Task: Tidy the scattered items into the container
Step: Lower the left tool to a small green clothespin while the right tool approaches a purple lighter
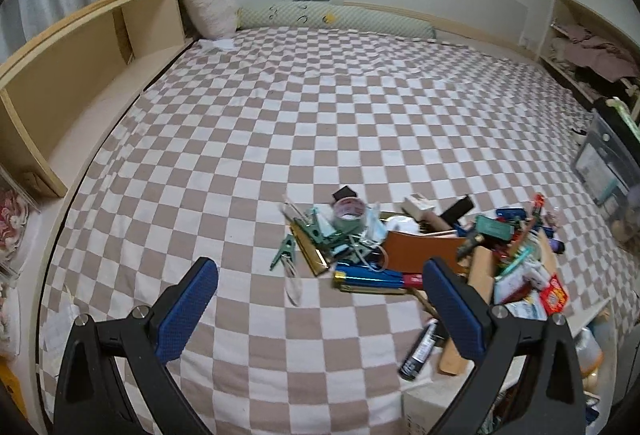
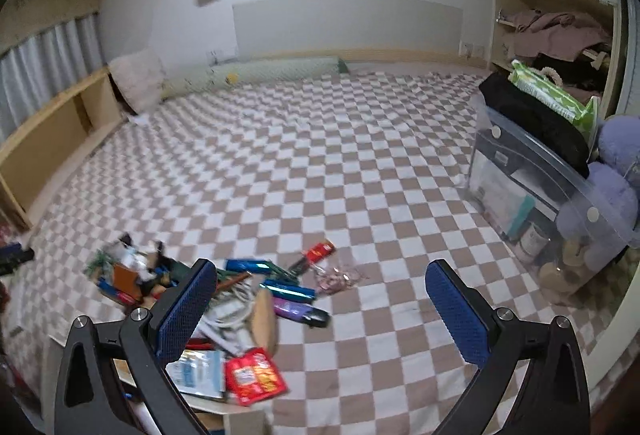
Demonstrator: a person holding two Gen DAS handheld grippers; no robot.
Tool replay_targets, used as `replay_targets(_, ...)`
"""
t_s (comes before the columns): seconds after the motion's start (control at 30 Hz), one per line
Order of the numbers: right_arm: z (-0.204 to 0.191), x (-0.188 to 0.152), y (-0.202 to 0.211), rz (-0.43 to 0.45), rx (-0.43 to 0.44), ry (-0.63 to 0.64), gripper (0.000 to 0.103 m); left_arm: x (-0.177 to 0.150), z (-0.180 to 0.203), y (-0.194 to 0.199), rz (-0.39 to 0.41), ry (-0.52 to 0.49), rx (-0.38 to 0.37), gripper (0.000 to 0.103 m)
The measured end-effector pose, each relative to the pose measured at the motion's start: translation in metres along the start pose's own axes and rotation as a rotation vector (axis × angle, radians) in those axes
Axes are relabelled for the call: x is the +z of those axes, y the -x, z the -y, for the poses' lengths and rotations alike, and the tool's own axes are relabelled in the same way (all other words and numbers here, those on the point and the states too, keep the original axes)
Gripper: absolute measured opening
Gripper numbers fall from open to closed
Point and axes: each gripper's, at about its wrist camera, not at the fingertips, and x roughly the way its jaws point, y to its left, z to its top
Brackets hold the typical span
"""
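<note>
A pile of small items lies on the checkered bed: a tape roll (image 1: 349, 216), green clips (image 1: 285, 252), a blue-gold tube (image 1: 370, 278), an orange-brown card (image 1: 420, 248) and a black marker (image 1: 420, 349). A cardboard box (image 1: 486, 267) at the pile's right holds packets. My left gripper (image 1: 320, 293) is open and empty, just in front of the pile. In the right wrist view the pile (image 2: 240, 295) lies left of centre with blue tubes (image 2: 289, 291), a purple marker (image 2: 300, 312) and a red packet (image 2: 254, 375). My right gripper (image 2: 320, 295) is open and empty.
A clear plastic bin (image 2: 532, 191) with black cloth and a green bag on top stands on the right. A purple plush (image 2: 618, 171) leans on it. Wooden shelves (image 1: 80, 75) run along the left. Pillows (image 1: 332, 17) lie at the bed's head.
</note>
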Motion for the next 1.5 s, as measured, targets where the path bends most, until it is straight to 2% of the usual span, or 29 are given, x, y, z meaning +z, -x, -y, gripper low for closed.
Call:
replay_targets(0.2,0.005,-0.005,-0.041,-0.129,0.007,-0.016,0.103,0.006,-0.010,-0.031,-0.041,0.029,0.032,0.103)
replay_targets(0.37,0.008,-0.014,-0.077,-0.234,-0.015,-0.017,0.103,0.010,-0.012,-0.056,-0.087,0.008,0.076,0.103)
replay_targets(0.57,0.016,-0.022,-0.114,-0.361,0.004,-0.095,0.103,0.008,-0.022,-0.090,-0.163,0.017,0.115,0.103)
replay_targets(0.83,0.017,-0.045,-0.167,-0.524,-0.097,-0.107,0.103,-0.004,-0.028,-0.121,-0.236,-0.009,0.136,0.102)
replay_targets(1.03,0.010,-0.052,-0.191,-0.578,-0.143,-0.070,0.103,-0.009,-0.032,-0.131,-0.256,-0.007,0.127,0.102)
replay_targets(1.2,-0.002,-0.058,-0.207,-0.620,-0.114,-0.080,0.103,-0.008,-0.036,-0.135,-0.253,0.004,0.133,0.102)
replay_targets(1.5,-0.010,-0.056,-0.217,-0.635,-0.077,-0.140,0.103,-0.014,-0.043,-0.141,-0.271,0.012,0.127,0.102)
